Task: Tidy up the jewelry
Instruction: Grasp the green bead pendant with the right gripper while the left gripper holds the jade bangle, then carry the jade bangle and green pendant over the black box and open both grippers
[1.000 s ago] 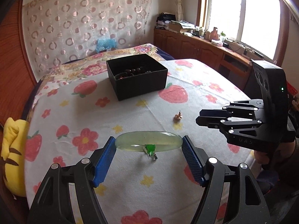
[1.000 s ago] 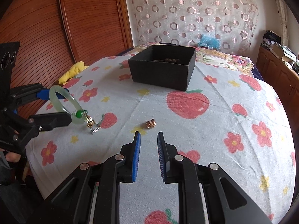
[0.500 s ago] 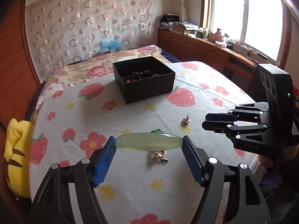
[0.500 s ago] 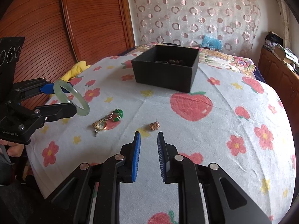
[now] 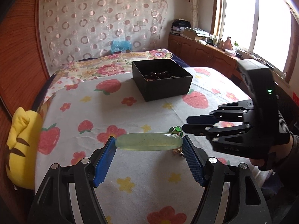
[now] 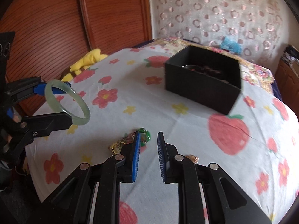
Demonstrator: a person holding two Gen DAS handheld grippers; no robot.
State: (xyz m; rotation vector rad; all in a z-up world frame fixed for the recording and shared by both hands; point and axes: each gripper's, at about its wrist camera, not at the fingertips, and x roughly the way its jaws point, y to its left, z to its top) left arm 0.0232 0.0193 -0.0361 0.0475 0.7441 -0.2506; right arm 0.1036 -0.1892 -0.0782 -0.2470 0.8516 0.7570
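My left gripper (image 5: 149, 145) is shut on a pale green jade bangle (image 5: 148, 144) and holds it above the cloth; the bangle also shows in the right wrist view (image 6: 65, 102). A green and gold charm (image 6: 143, 136) lies on the cloth just beyond my right gripper (image 6: 148, 140), which is open and empty, its left finger partly covering the charm. The charm shows in the left wrist view (image 5: 175, 130) beside the right gripper (image 5: 188, 124). A small copper earring (image 6: 192, 158) lies under the right finger. The black box (image 5: 162, 79) holds beads.
The table wears a white cloth (image 5: 112, 115) with strawberries and flowers. A yellow plush (image 5: 20, 143) lies at its left edge. A wooden wall panel (image 6: 56, 28) stands left. A wooden cabinet (image 5: 205, 54) with clutter runs under the window at the right.
The right gripper has moved forward and left over the charm and has opened wider. The left gripper with the bangle has risen and drawn back a little.
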